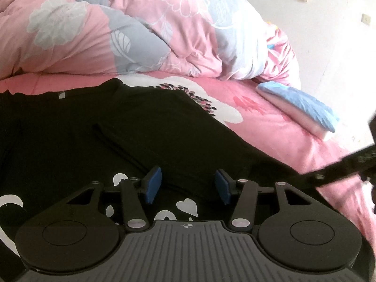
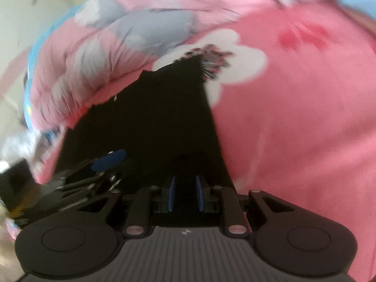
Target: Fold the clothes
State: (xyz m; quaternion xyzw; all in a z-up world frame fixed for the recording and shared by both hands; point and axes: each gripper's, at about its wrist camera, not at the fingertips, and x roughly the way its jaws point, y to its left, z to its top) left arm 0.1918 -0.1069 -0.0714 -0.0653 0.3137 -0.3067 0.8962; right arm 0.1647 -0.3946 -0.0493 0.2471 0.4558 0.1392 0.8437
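A black T-shirt [image 1: 70, 129] with white print lies flat on the pink bed sheet [image 1: 270, 122], one sleeve [image 1: 145, 141] folded in over the body. My left gripper [image 1: 188, 185] hovers low over the shirt's near part, open, its blue pads wide apart with nothing pressed between them. The right gripper [image 1: 340, 166] shows blurred at the right, past the shirt's edge. In the right wrist view the right gripper [image 2: 185, 193] is over the black shirt [image 2: 164, 122], its pads a narrow gap apart with no cloth visibly pinched. The left gripper's blue pad [image 2: 109, 161] shows at lower left.
A bunched pink and grey floral quilt [image 1: 117, 35] fills the far side of the bed, touching the shirt's collar end. A folded blue and pink cloth [image 1: 300, 108] lies near the bed's right edge. A pale wall [image 1: 340, 47] lies beyond.
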